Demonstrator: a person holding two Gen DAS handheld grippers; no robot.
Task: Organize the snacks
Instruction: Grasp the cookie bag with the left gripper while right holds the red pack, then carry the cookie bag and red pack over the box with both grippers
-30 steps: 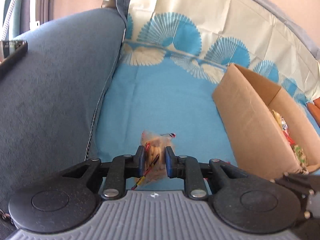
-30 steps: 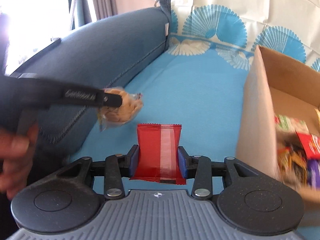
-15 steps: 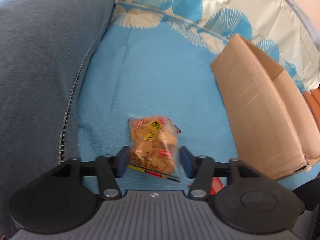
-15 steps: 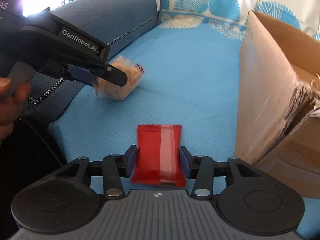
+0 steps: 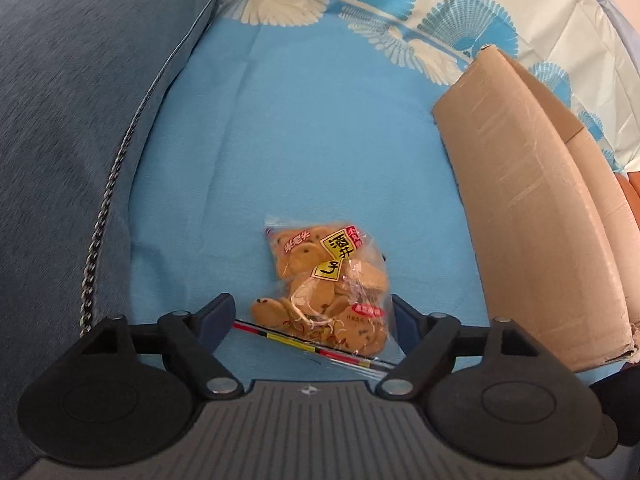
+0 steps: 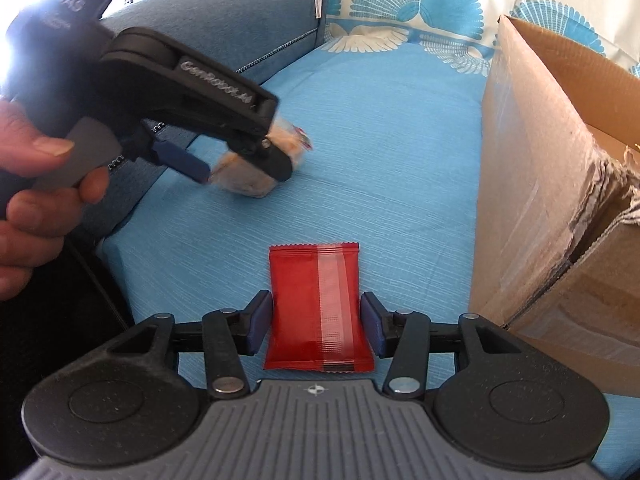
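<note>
Left gripper [image 5: 312,320]: jaws have just been opening and now stand wide. The clear bag of biscuits [image 5: 326,286] lies flat on the blue sofa cover [image 5: 304,132] between the blue pads [image 5: 218,318], with cover visible on both sides of the bag; the pads do not press it. Bag carries yellow and red labels and a striped seal edge at the near end.

Right gripper [image 6: 316,322]: jaws have just been opening a little. The red snack packet [image 6: 318,304] lies between the blue pads [image 6: 259,320]. A thin gap shows at the left pad; the right pad stands just beside the packet's edge. Reading: released, not gripped. The packet looks to rest on the cover near the front edge of the seat, pale seam strip facing up.

Right wrist view also shows the left gripper [image 6: 240,164] angled down over the biscuit bag [image 6: 256,172], which is slightly blurred here, and a person's hand [image 6: 36,184] on its handle.

Cardboard box [image 5: 532,216] stands on the cover to the right of both snacks, apart from them. Its near corner is torn, with tape peeling [image 6: 592,196]. Contents are not visible.

Dark blue sofa armrest [image 5: 76,128] runs along the left. A cream backrest cover with blue fan prints [image 5: 400,4] lies behind.
</note>
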